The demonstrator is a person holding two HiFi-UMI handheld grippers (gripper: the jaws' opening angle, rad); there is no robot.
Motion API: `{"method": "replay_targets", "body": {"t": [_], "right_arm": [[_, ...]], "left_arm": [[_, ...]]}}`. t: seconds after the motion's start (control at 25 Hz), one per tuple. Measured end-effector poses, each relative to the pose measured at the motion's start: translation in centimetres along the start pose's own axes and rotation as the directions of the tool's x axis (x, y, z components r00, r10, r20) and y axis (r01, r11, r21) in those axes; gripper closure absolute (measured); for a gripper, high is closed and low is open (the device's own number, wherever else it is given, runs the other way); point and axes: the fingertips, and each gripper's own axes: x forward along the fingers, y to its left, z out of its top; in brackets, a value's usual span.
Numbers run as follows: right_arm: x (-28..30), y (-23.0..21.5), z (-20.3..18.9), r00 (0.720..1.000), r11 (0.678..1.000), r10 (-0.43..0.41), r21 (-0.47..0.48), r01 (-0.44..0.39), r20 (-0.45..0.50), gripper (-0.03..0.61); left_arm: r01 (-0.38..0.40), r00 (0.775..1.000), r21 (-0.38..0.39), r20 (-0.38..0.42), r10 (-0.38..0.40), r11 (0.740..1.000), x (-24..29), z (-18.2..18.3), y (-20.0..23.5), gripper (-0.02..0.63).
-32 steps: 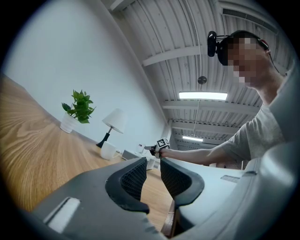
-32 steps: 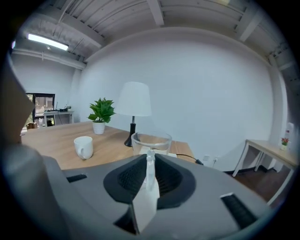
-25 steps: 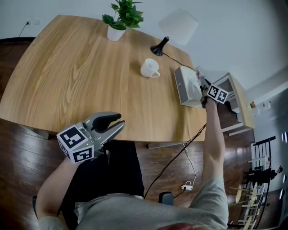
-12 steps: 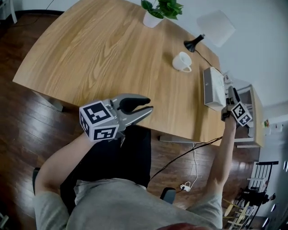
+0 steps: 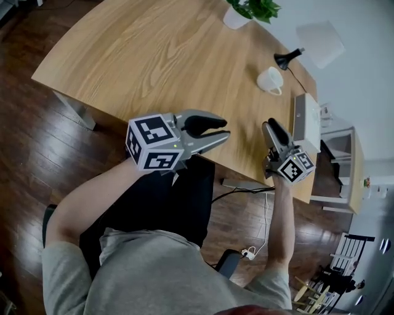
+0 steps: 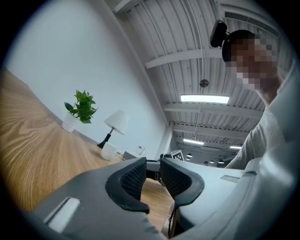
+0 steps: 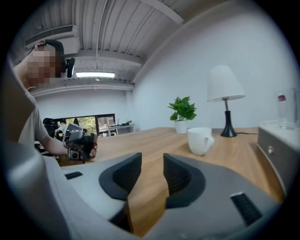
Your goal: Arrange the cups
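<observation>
Saw a white cup (image 5: 269, 80); a pale wooden table (image 5: 154, 55) with streaky grain; green leaves (image 5: 261, 7) in a white pot (image 5: 234, 19); a lamp (image 5: 317, 44) with black base, white shade; dark brown plank floor (image 5: 37, 160); a grey shirt (image 5: 154, 271).

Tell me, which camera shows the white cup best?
The right gripper view: the cup stands close and unobstructed on the table, handle to the right. The head view shows it small, far off near the lamp. The left gripper view shows only a tiny white shape below the lamp.
</observation>
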Motion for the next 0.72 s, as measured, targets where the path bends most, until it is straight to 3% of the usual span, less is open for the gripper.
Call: {"method": "replay_targets", "body": {"t": [0.16,0.28,0.44,0.6,0.72], "right_arm": [[2.8,3.3,-2.0,0.995,0.996,0.081,-0.035,-0.083,-0.058,0.440],[3.5,2.0,-2.0,0.996,0.998,0.055,-0.035,-0.057,-0.068,0.440],[3.4,-4.2,-1.3,0.989,0.988,-0.128,-0.096,0.121,-0.072,0.439],[3.3,-10.5,0.3,0.938,0.908,-0.332,-0.304,0.289,-0.102,0.396],[4.0,-13.7,1.4,0.912,0.877,-0.392,-0.346,0.332,-0.118,0.396]], "left_arm": [[0.002,1.000,-0.001,-0.004,-0.002,1.000,-0.2,-0.1,0.0,0.525],[0.001,1.000,0.001,-0.007,-0.001,1.000,-0.1,-0.1,0.0,0.525],[0.001,1.000,0.005,-0.011,-0.001,1.000,0.0,-0.2,0.0,0.525],[0.001,1.000,0.001,-0.011,-0.001,1.000,0.0,-0.2,0.0,0.525],[-0.002,1.000,0.001,-0.012,0.002,1.000,0.0,-0.3,0.1,0.525]]}}
